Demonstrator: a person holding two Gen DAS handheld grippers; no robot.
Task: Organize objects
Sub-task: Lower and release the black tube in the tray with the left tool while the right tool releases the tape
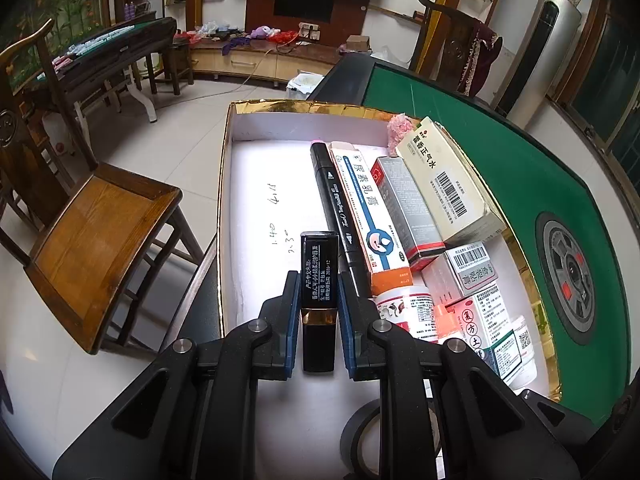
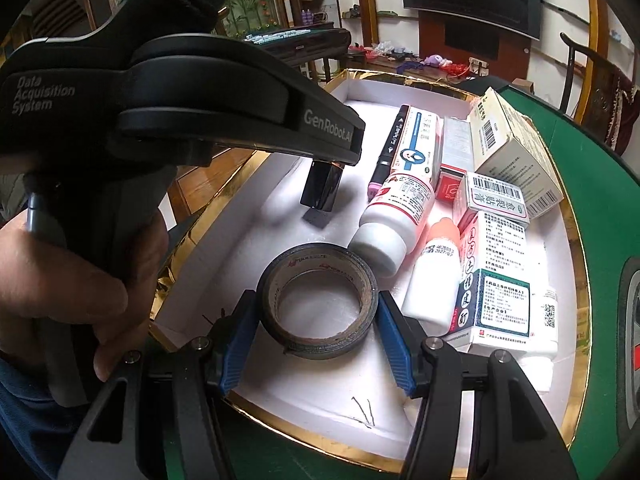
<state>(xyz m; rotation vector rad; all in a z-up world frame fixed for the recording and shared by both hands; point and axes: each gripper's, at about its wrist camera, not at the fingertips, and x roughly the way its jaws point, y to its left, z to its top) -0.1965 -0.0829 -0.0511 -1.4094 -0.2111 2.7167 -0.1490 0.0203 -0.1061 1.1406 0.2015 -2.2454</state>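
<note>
Over the tray: black lipstick tube (image 1: 319,276), gold band, is clamped by left tongs (image 1: 319,300).
Right tongs (image 2: 318,316): grey tape roll (image 2: 318,300) is gripped.
Open room: bare white floor beside gold-edged tray (image 1: 224,184) wall.

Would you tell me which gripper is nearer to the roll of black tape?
Right. The right gripper grips the tape roll with its fingers; the left gripper holds a black tube farther up the box.
</note>
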